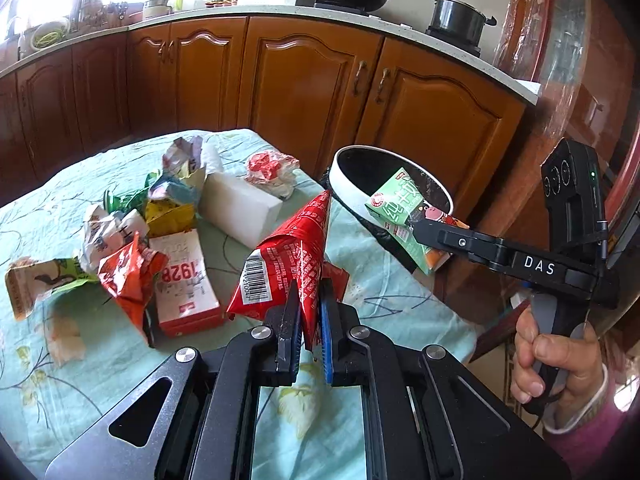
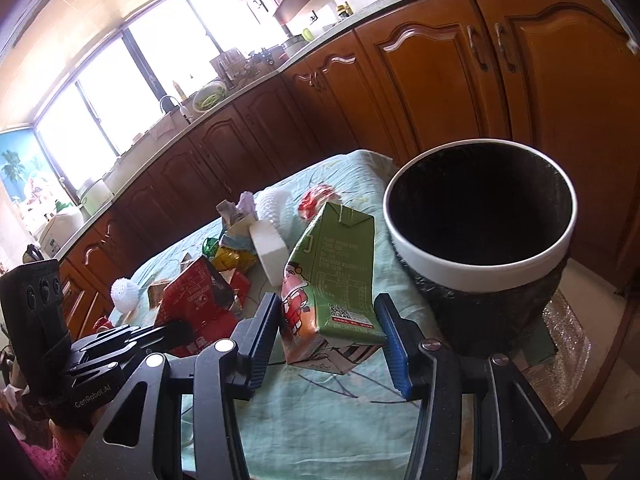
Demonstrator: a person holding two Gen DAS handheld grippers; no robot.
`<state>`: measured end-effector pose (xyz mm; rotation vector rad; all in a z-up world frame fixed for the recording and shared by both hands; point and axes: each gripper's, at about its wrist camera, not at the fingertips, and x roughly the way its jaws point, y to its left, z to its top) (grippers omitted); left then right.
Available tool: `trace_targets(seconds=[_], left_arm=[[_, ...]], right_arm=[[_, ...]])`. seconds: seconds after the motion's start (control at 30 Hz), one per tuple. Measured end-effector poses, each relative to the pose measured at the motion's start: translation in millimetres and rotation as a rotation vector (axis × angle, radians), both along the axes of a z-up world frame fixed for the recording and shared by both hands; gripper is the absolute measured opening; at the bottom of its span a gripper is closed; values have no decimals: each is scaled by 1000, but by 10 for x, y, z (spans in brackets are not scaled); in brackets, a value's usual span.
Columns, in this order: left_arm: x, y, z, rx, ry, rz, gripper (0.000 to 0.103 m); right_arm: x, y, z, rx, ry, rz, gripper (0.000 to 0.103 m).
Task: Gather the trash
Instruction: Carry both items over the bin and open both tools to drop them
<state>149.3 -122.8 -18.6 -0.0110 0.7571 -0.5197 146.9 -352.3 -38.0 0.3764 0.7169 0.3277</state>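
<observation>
Two grippers are in my hands, each clenched on a piece of trash. My left gripper [image 1: 309, 320] pinches a crinkled, glossy red wrapper [image 1: 294, 256], folded to a stiff cone with a barcode on its side, above the table's near edge. My right gripper [image 2: 326, 332] squeezes a green waxed-paper milk carton [image 2: 332, 280], boxy with a folded gable top, tilted just beside the bin [image 2: 480, 272]. The bin is round with a smooth white rim and a black, wrinkled plastic liner, standing off the table's right edge. The table [image 1: 120, 360] wears a soft mint floral cloth. Toward its middle lie crumpled foil packets [image 1: 128, 276], a red-and-white cardboard box [image 1: 184, 280] and a white foam block [image 1: 240, 210].
</observation>
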Motion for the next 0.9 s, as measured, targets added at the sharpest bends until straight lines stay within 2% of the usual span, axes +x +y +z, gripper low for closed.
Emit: trace_targets(seconds=[0.43,0.67,0.9], left_arm=[[575,-708,121,-22,19,-87,7],[970,-1161,219,10,41,-127,7],[1327,-1568,98,57,108,-159,7]], right_arm=[[348,-684,74,-69,23,-127,50],[595,-923,66,-134,54,-169,50],[787,-1025,-9,-185,94,-166,50]])
